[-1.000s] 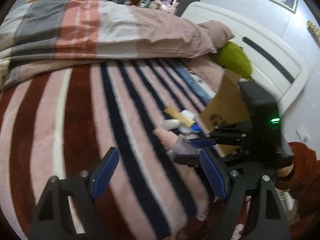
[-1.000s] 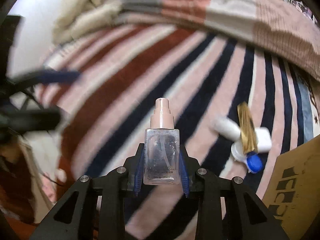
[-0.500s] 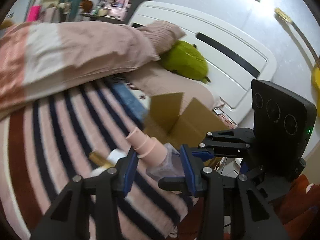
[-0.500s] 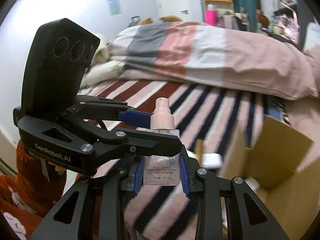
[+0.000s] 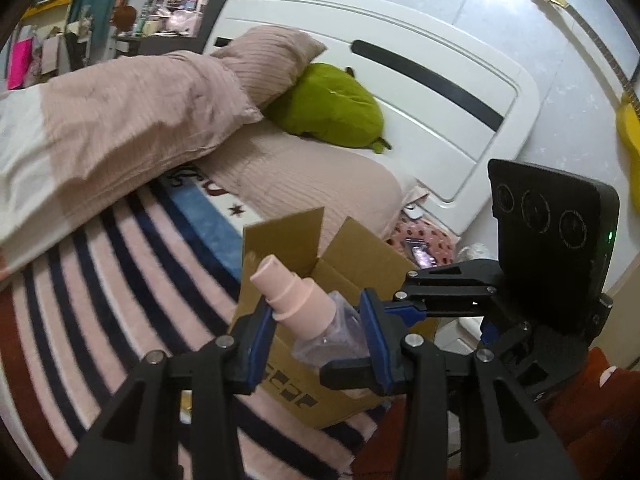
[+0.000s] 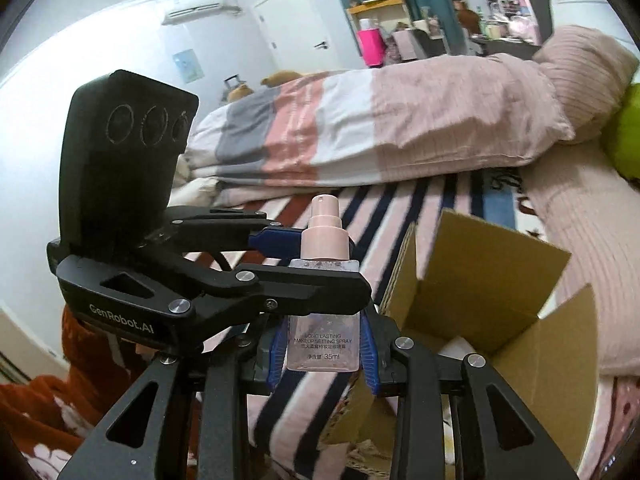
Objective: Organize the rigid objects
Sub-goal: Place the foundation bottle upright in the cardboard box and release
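Note:
A clear spray bottle with a pink pump top [image 6: 323, 336] is held in the air by both grippers. My right gripper [image 6: 322, 354] is shut on its lower body. My left gripper [image 5: 316, 334] is shut on its shoulder, across the right one; in the left wrist view the bottle [image 5: 304, 312] tilts up to the left. The left gripper also shows in the right wrist view [image 6: 304, 280]. An open cardboard box [image 6: 480, 300] stands on the striped blanket just right of the bottle, and it shows behind the bottle in the left wrist view [image 5: 320, 264].
A folded pink, white and grey duvet [image 6: 380, 120] lies across the bed. A green plush [image 5: 328, 108] and a pink pillow [image 5: 272, 60] rest against the white headboard [image 5: 420, 80]. A yellow guitar [image 5: 628, 120] leans on the wall.
The left gripper came in from open and closed on the bottle that the right gripper holds. Both have lifted it and carried it up beside the cardboard box.

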Available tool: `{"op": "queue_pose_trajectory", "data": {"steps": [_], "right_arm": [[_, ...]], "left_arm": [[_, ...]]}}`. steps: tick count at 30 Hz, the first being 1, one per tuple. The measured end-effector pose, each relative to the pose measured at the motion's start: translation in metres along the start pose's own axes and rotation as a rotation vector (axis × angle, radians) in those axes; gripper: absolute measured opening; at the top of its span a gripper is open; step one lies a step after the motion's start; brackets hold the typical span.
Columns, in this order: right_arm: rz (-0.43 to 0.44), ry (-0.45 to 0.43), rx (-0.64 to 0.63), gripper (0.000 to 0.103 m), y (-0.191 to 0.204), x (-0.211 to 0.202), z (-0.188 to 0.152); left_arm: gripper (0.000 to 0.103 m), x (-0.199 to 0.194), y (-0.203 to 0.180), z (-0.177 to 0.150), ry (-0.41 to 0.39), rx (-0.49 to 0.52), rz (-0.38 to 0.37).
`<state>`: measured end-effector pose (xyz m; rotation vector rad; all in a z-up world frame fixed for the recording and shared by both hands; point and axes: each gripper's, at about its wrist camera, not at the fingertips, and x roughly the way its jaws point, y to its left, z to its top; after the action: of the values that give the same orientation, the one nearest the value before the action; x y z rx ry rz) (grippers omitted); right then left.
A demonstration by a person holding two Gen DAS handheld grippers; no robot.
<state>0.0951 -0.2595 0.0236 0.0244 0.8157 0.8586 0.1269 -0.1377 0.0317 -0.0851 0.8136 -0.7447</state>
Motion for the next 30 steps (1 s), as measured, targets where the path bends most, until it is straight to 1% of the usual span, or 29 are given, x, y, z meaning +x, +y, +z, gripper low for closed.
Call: {"op": "queue_pose_trajectory", "data": {"steps": [4, 8, 11, 15, 17, 20, 21, 22, 23, 24, 25, 26, 28, 30], "right_arm": [[0.044, 0.022, -0.016, 0.027, 0.007, 0.012, 0.007], [0.008, 0.031, -0.038, 0.027, 0.006, 0.009, 0.009], [-0.043, 0.046, -0.023, 0.027, -0.006, 0.003, 0.006], [-0.112, 0.078, 0.047, 0.027, -0.034, -0.005, -0.008], [-0.138, 0.087, 0.066, 0.027, -0.042, -0.004, -0.012], [-0.182, 0.112, 0.072, 0.027, -0.050, 0.004, -0.012], [-0.200, 0.118, 0.075, 0.028, -0.051, 0.006, -0.012], [-0.211, 0.124, 0.077, 0.028, -0.051, 0.008, -0.012], [-0.220, 0.132, 0.078, 0.035, -0.051, 0.010, -0.012], [-0.235, 0.139, 0.076, 0.046, -0.050, 0.011, -0.011], [-0.244, 0.133, 0.071, 0.050, -0.048, 0.009, -0.010], [-0.252, 0.124, 0.062, 0.052, -0.047, 0.007, -0.011], [-0.252, 0.113, 0.041, 0.052, -0.038, 0.003, -0.009], [-0.231, 0.093, 0.023, 0.052, -0.026, 0.000, -0.006]], "left_arm": [[0.039, -0.012, 0.013, -0.006, 0.001, -0.033, 0.021], [0.039, -0.010, 0.015, -0.005, -0.003, -0.030, 0.010], [0.039, 0.008, 0.008, 0.001, 0.018, -0.019, -0.024], [0.039, 0.048, -0.003, 0.008, 0.081, -0.005, -0.071], [0.039, 0.064, -0.007, 0.010, 0.109, -0.004, -0.073], [0.039, 0.073, -0.007, 0.013, 0.134, -0.005, -0.054], [0.041, 0.074, -0.007, 0.012, 0.139, -0.005, -0.044], [0.052, 0.074, -0.006, 0.012, 0.144, -0.007, -0.038], [0.059, 0.071, -0.005, 0.012, 0.143, -0.010, -0.029], [0.070, 0.068, -0.004, 0.012, 0.132, -0.008, -0.019], [0.073, 0.062, -0.003, 0.011, 0.116, -0.005, -0.009], [0.073, 0.055, 0.000, 0.011, 0.100, -0.006, -0.006], [0.073, 0.037, 0.005, 0.011, 0.067, -0.021, -0.005], [0.073, 0.017, 0.012, 0.009, 0.029, -0.027, 0.023]]}}
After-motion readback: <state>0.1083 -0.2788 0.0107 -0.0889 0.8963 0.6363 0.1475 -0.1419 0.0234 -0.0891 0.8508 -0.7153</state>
